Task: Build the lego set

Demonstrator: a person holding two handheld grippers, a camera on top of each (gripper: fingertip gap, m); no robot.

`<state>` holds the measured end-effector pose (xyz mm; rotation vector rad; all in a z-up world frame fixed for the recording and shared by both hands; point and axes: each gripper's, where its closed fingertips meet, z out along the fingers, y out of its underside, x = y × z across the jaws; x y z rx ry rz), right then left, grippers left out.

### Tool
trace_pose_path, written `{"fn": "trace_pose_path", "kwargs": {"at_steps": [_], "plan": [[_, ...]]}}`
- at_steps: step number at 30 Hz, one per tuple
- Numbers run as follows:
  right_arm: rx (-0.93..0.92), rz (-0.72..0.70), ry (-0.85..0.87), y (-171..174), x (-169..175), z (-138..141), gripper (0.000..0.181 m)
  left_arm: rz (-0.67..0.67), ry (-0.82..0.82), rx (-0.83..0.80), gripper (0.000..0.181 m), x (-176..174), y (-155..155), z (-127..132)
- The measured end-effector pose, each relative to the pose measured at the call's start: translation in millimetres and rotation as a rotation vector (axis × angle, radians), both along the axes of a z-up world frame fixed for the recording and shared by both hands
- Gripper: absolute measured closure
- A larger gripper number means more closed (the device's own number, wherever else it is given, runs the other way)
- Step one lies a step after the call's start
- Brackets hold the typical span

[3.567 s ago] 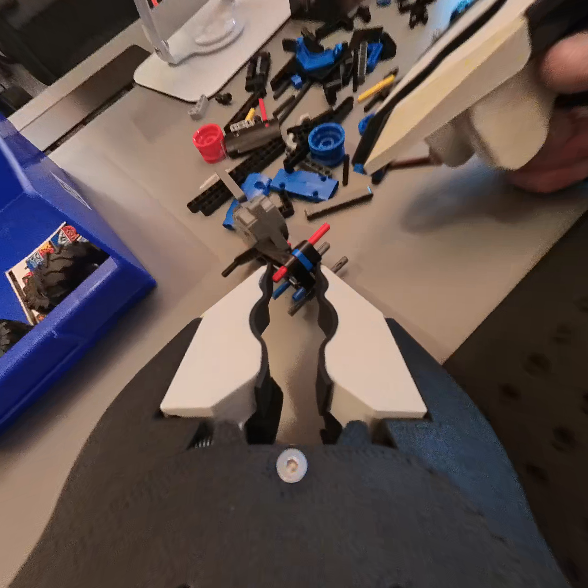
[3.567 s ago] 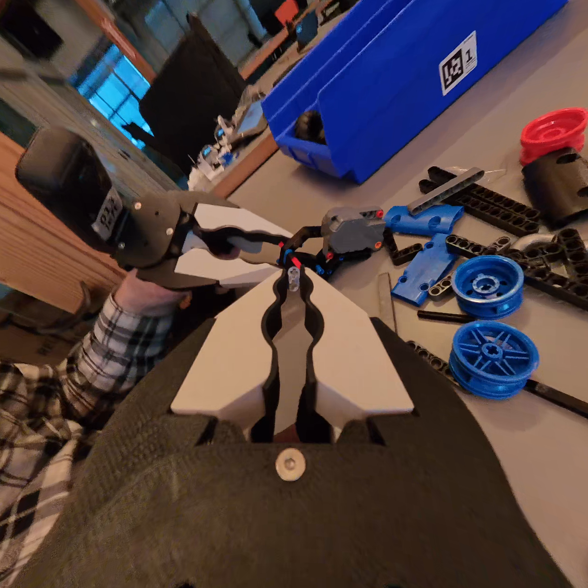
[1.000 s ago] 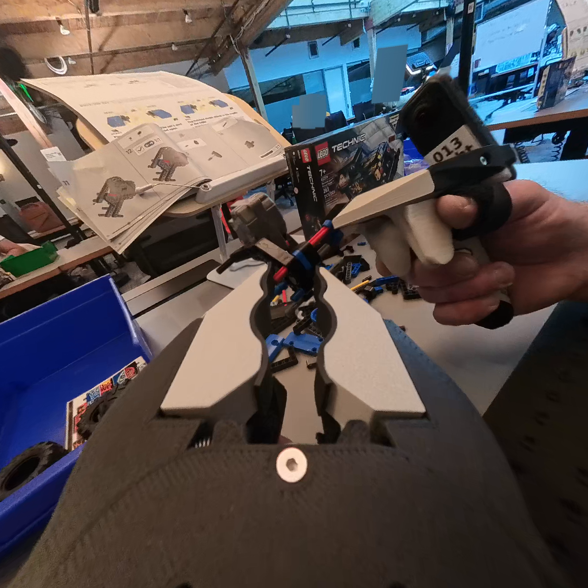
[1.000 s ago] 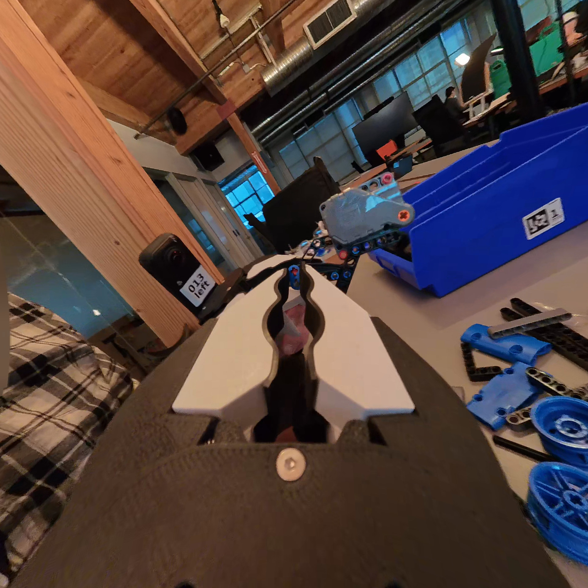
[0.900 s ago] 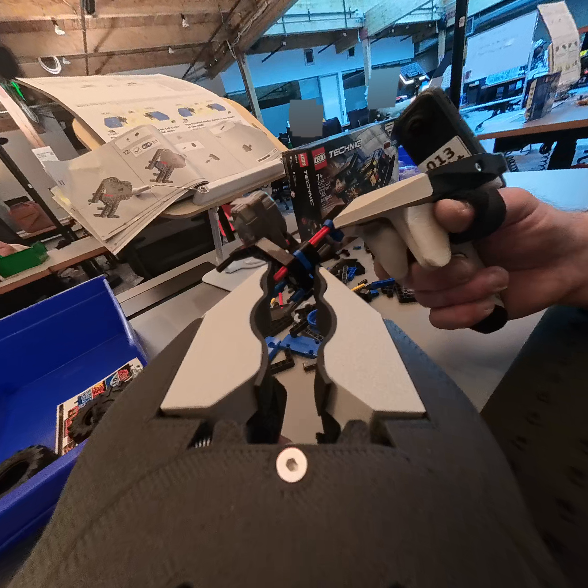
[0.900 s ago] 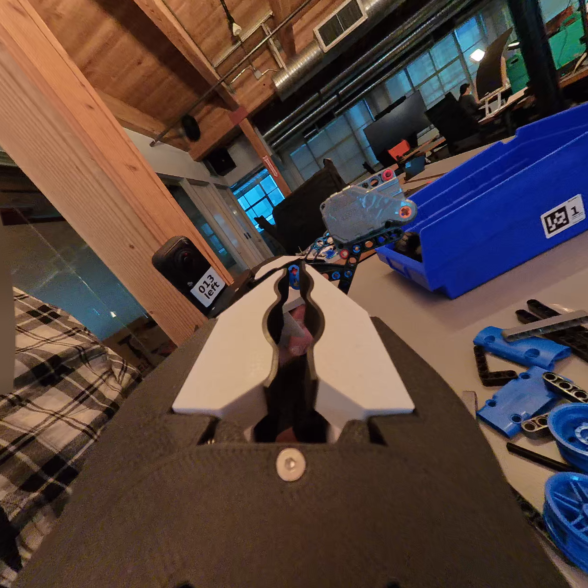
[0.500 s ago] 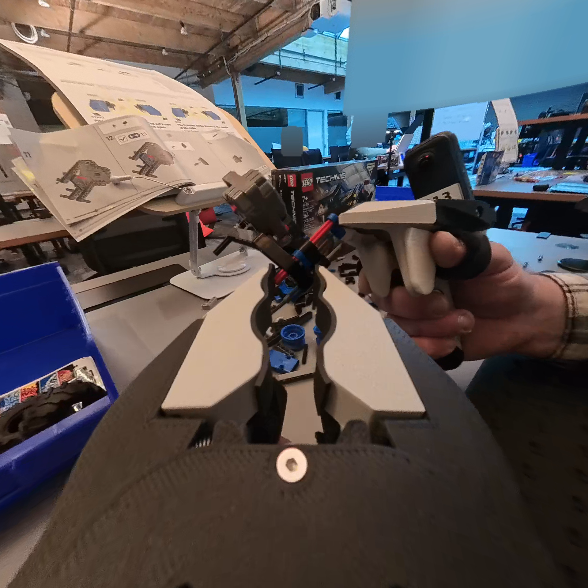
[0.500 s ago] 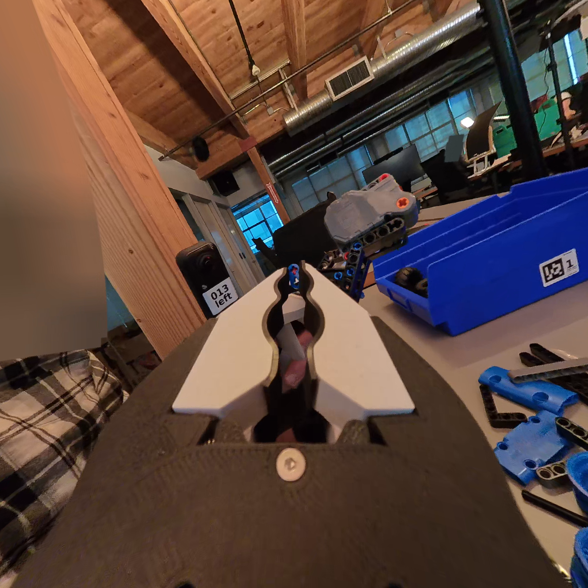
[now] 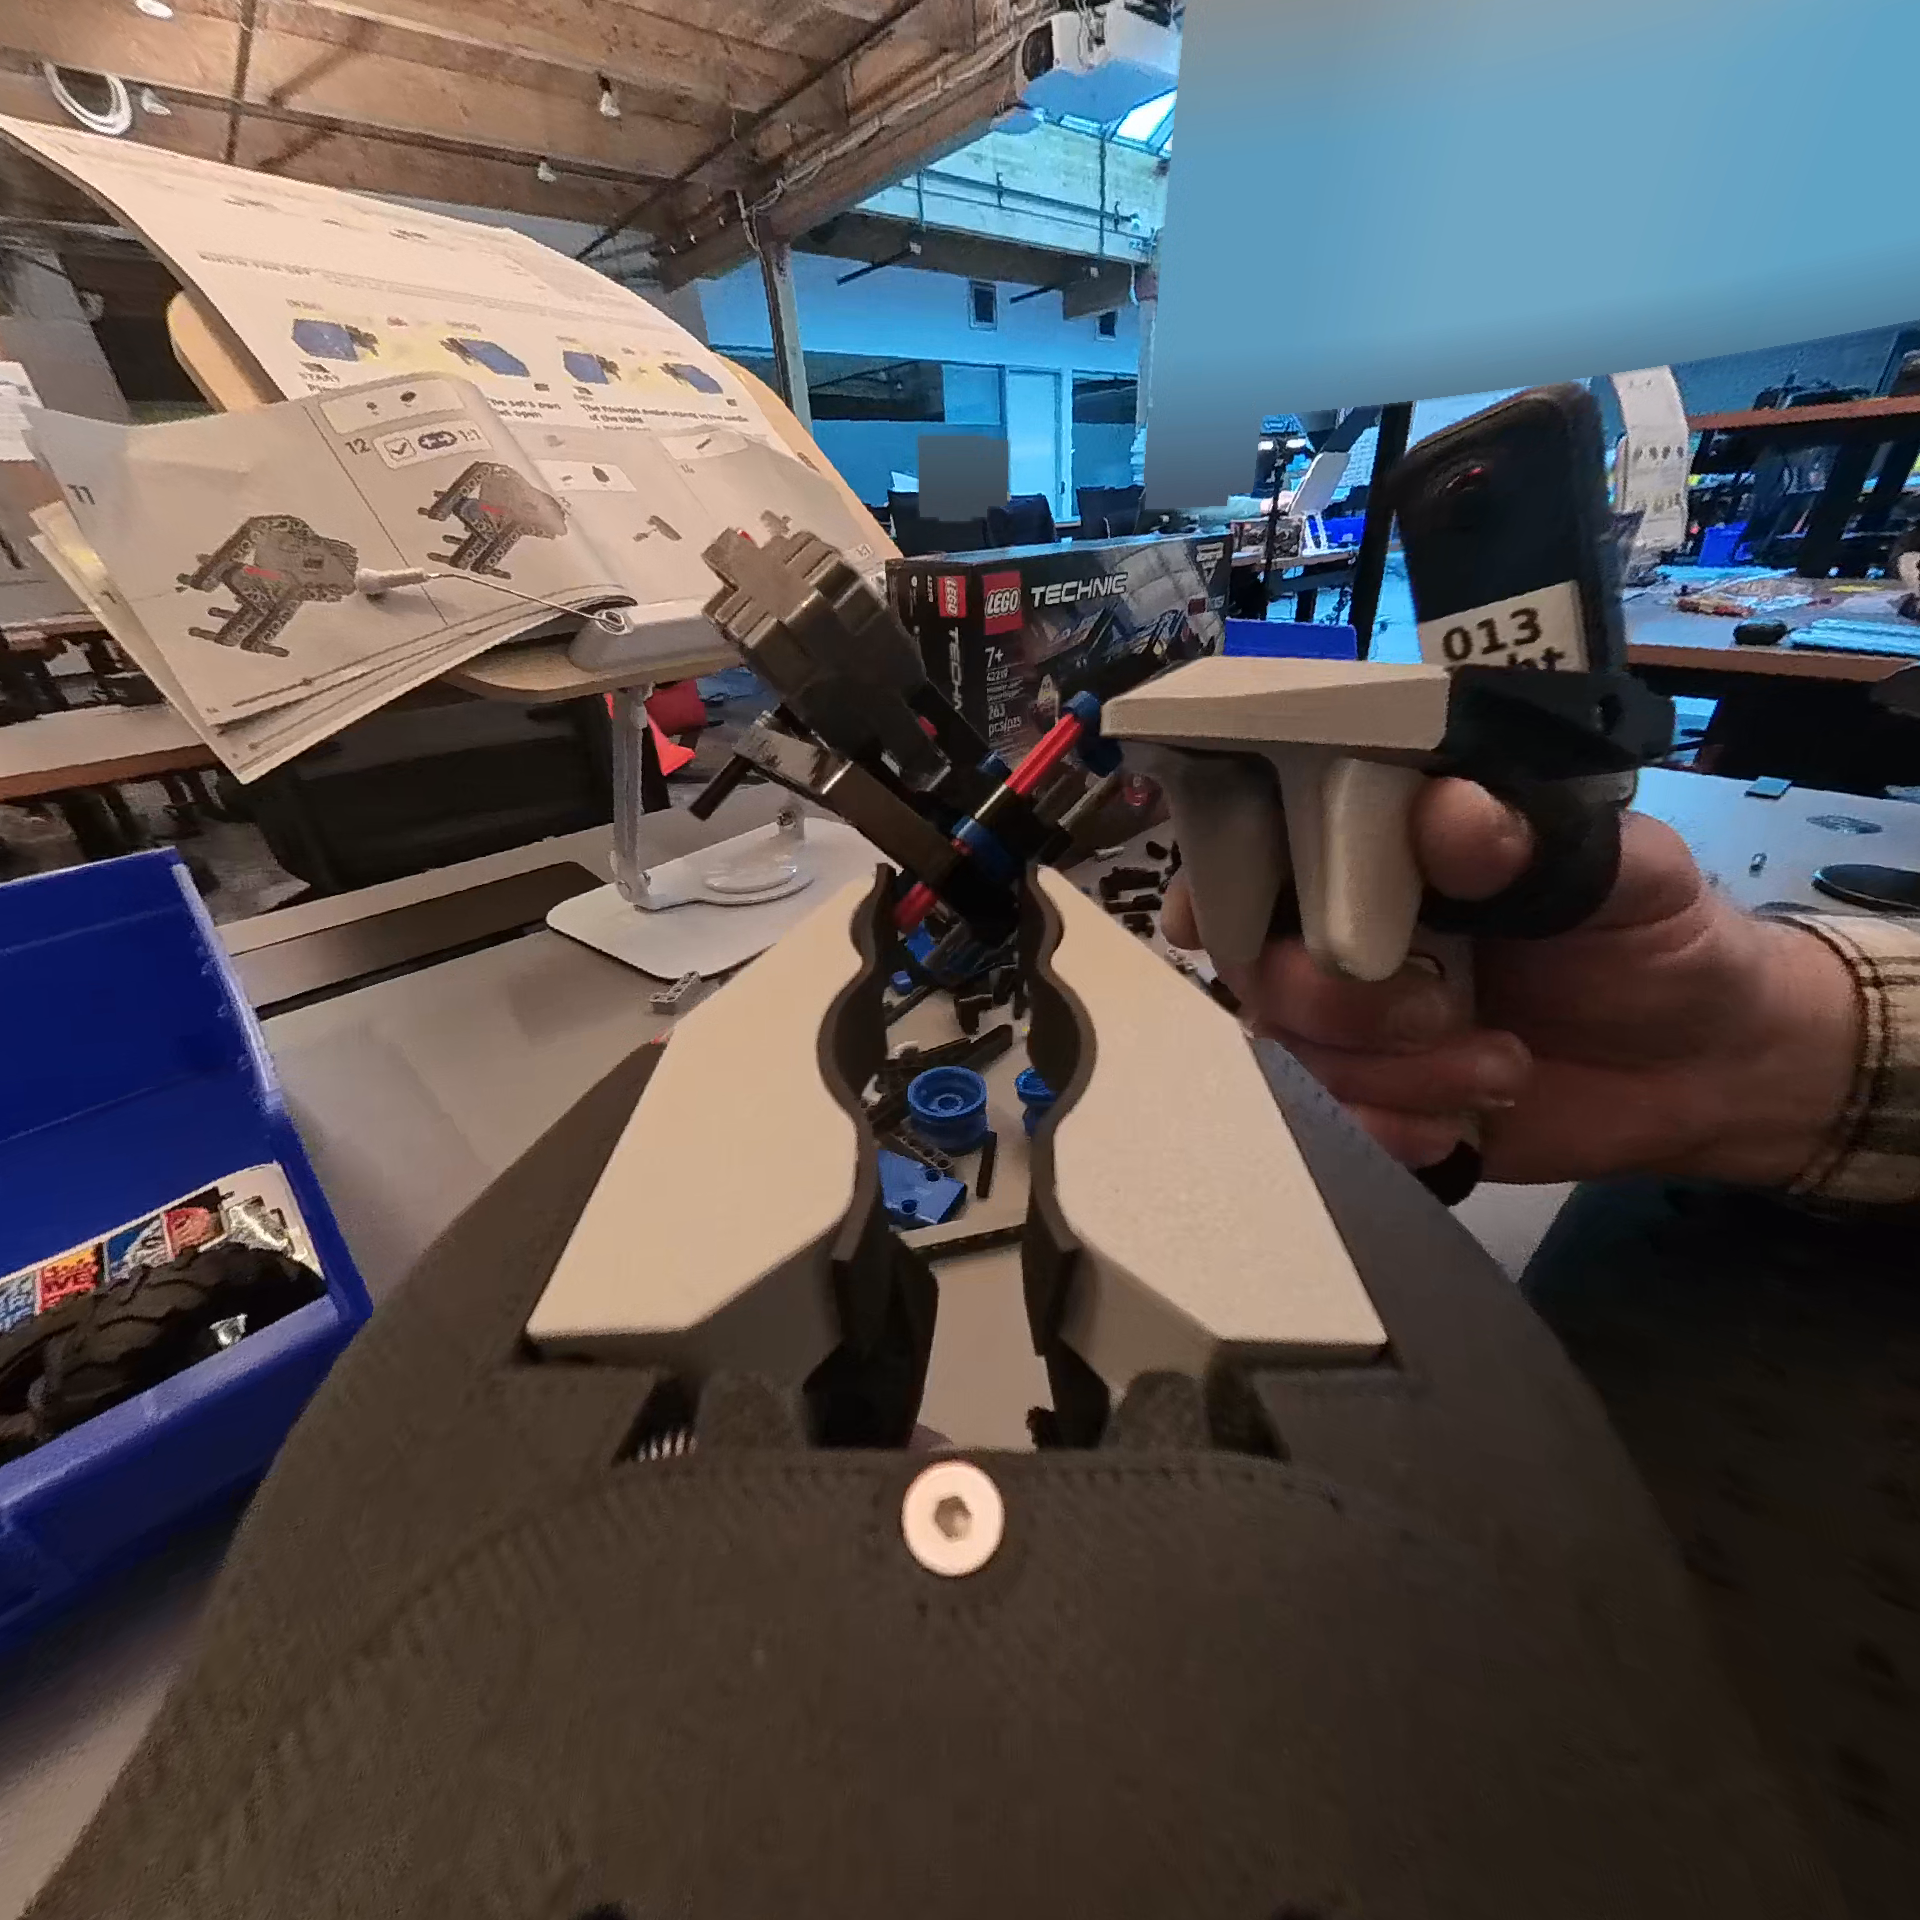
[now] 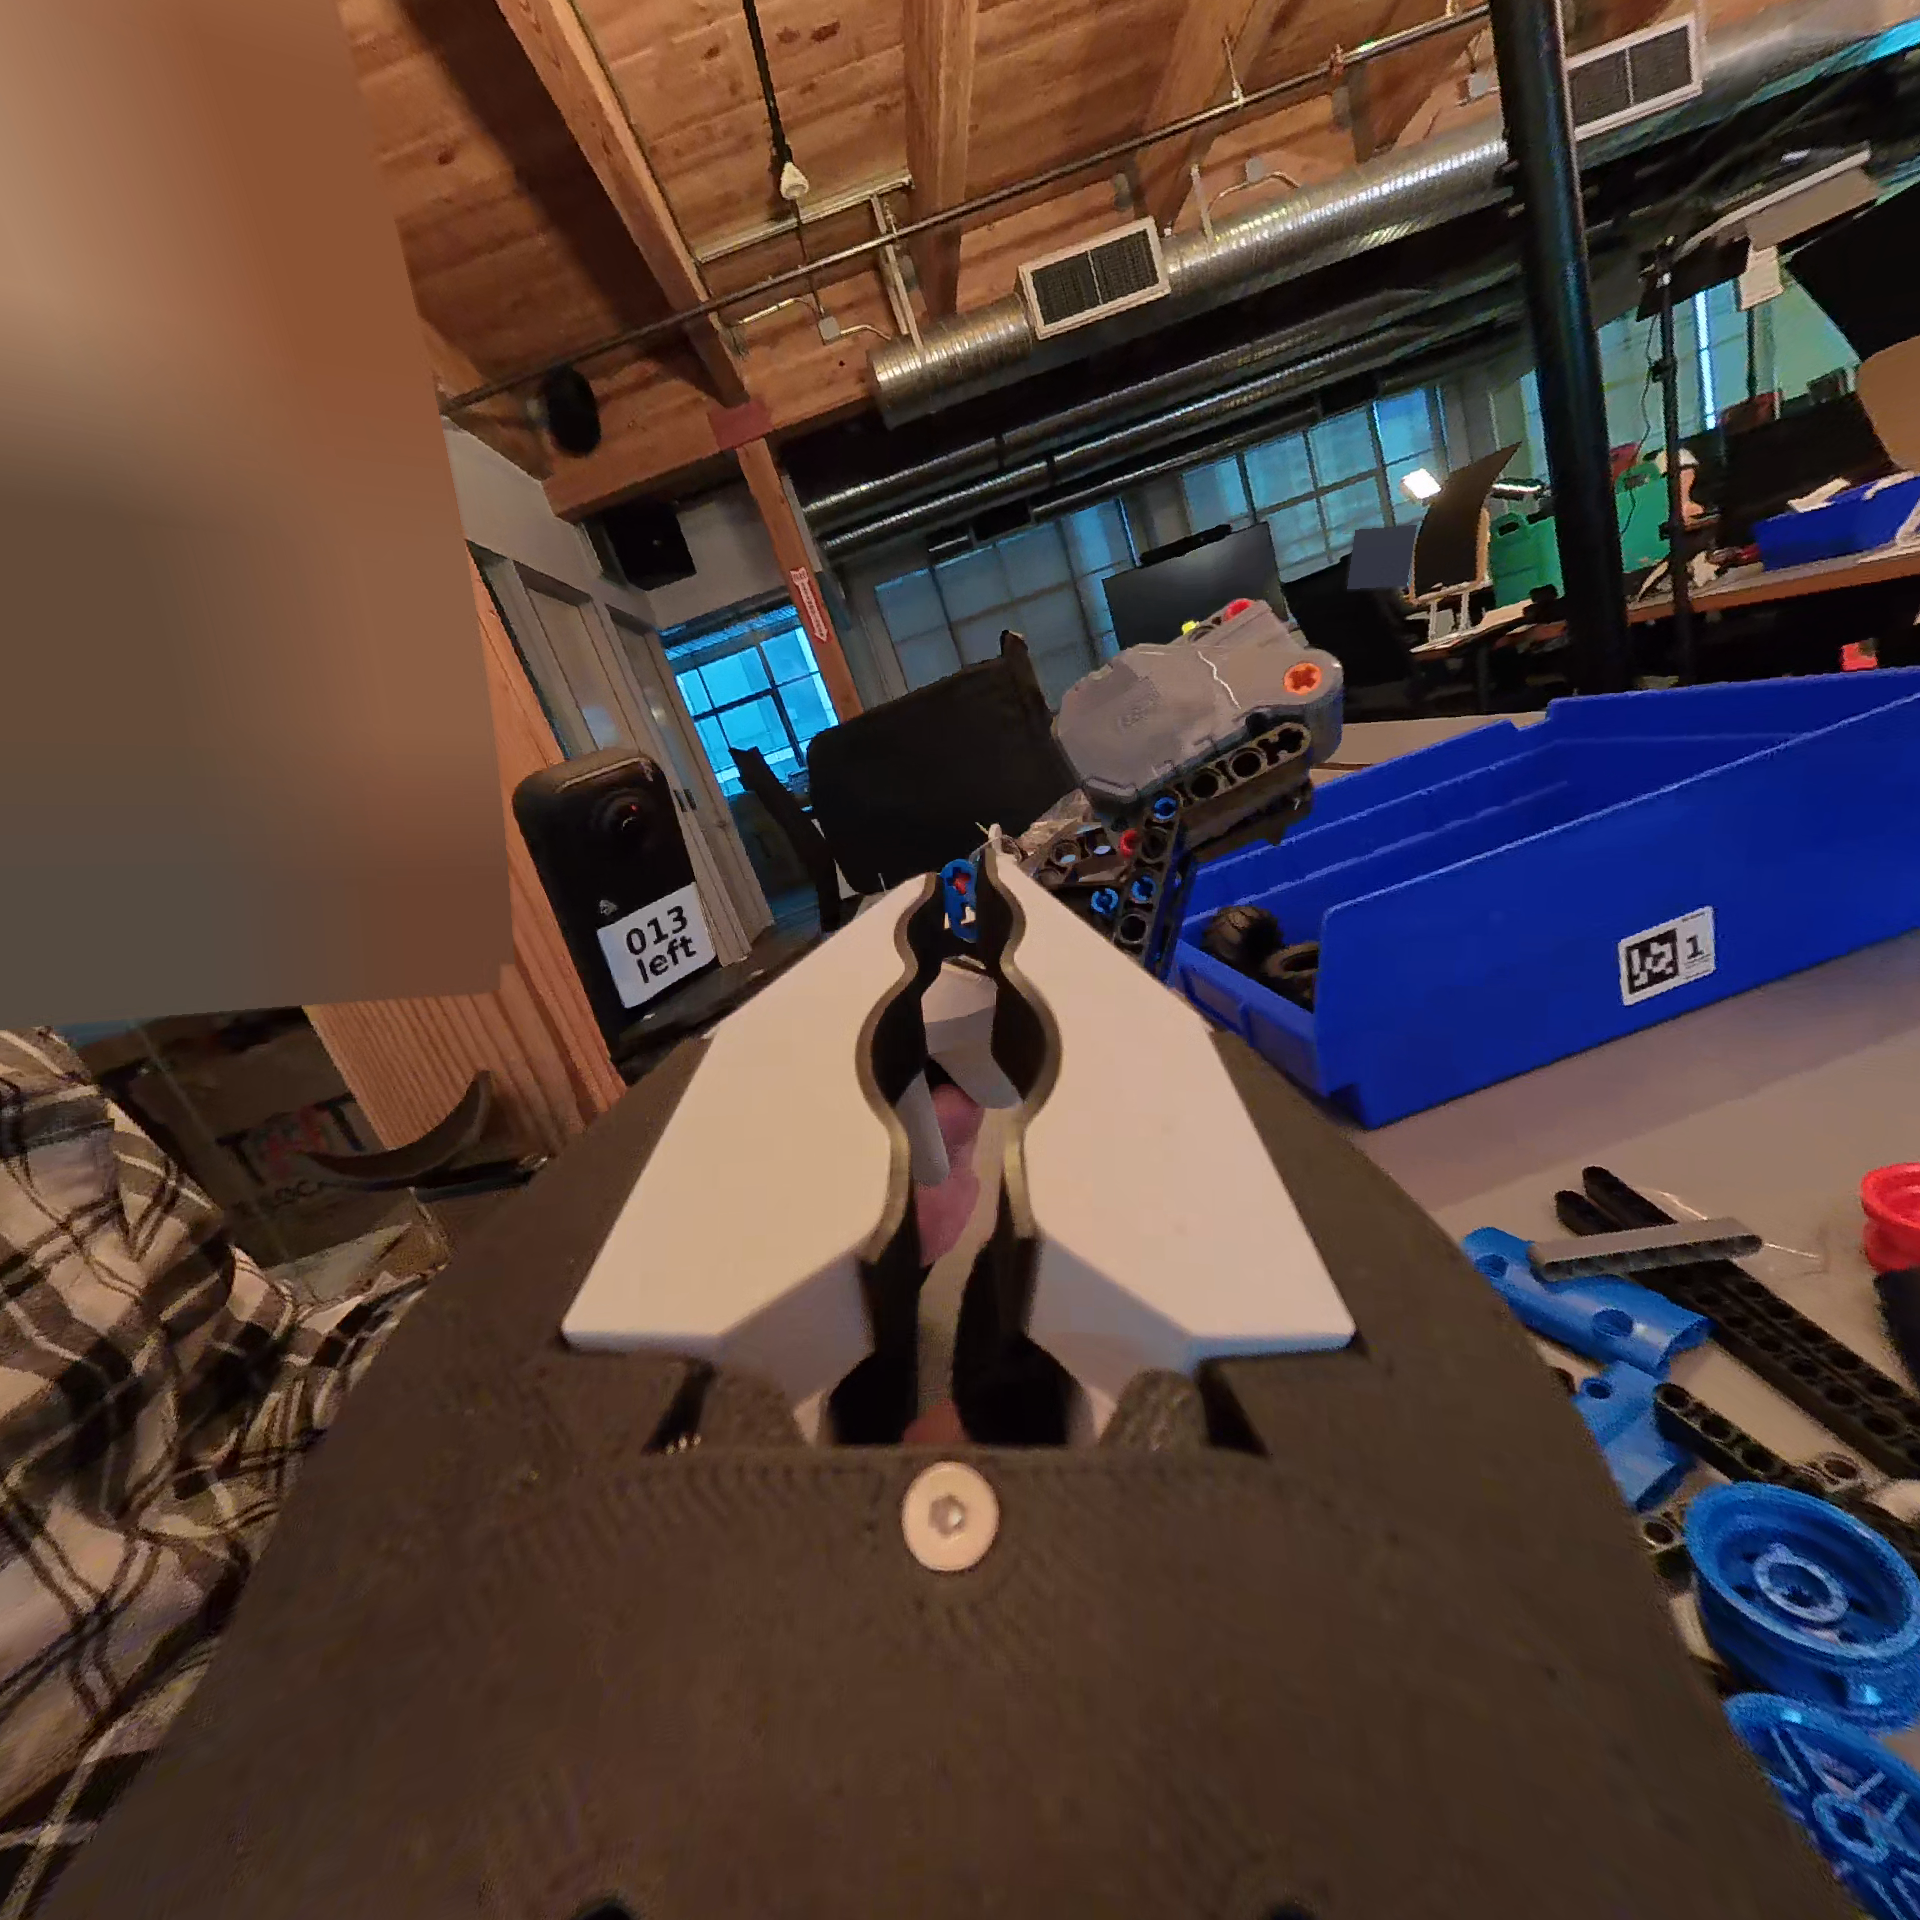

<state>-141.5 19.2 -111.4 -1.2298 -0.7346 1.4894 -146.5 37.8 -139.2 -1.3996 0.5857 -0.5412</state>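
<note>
The build looks to be in an early stage: only a small sub-assembly [image 9: 831,717] exists, a grey motor-like block on black beams with blue pins and a red axle, held up off the counter [image 9: 416,1060] in front of the open instruction booklet [image 9: 343,520]. The left gripper [image 9: 956,904] has its fingers narrowed around the black-and-blue lower end of that sub-assembly, at 12 o'clock from its own tips. The right gripper [image 10: 966,904] has its fingers nearly together on a small blue piece with a red centre; in the left wrist view its tip meets the blue end of the red axle [image 9: 1039,753]. My guess is a bush or pin is being pressed on. Much is left: blue wheels [image 10: 1787,1590], blue panels [image 10: 1579,1299] and long black beams [image 10: 1766,1330] lie loose at 4 o'clock in the right wrist view, and black tyres [image 9: 135,1340] sit in the blue bin [image 9: 125,1039]. Whether the blue piece is fully seated cannot be told, since the fingers hide the joint; the booklet's step is too small to compare.
</note>
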Motion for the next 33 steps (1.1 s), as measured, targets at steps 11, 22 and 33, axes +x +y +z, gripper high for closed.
{"fn": "trace_pose_path", "kwargs": {"at_steps": [11,22,33], "plan": [[0.058,-0.065,-0.113,2.3,-4.1,-4.3,0.176,0.016,0.014,0.002,0.162,-4.7,2.5,-3.4],[0.024,-0.057,-0.214,11.6,-1.4,-13.4,0.175,0.069,0.078,-0.01,0.161,-5.9,9.9,-10.9],[0.004,-0.03,-0.256,17.7,5.9,-21.9,0.176,0.078,0.066,-0.041,0.161,-3.7,12.6,-11.7]]}}
